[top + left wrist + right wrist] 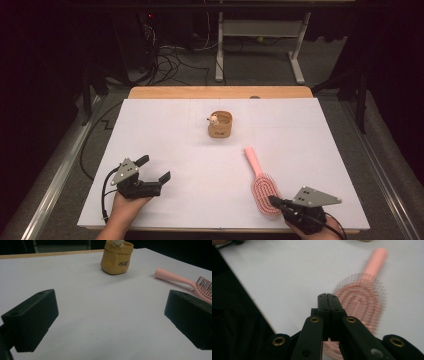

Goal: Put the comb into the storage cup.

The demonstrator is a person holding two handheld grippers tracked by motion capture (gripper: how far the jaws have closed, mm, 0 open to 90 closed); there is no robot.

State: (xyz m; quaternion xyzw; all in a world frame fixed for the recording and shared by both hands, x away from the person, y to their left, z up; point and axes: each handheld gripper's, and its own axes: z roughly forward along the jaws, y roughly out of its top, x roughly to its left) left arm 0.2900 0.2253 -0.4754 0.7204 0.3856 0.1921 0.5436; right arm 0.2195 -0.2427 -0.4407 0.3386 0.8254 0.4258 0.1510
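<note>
The pink hairbrush (261, 184) is lying flat at the near right of the white table (165, 130), handle pointing far and slightly left, bristles up, while the right gripper (274, 201) is hovering closed at its head and the left gripper (152, 169) is gaping wide.

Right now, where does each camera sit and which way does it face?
High view: above the near edge, facing forward and down on the table; both hands, left gripper, right gripper.
Left gripper view: between its open jaws, toward the yellow pot.
Right gripper view: over its shut jaws, at the table.
Shared: pink hairbrush.
</note>
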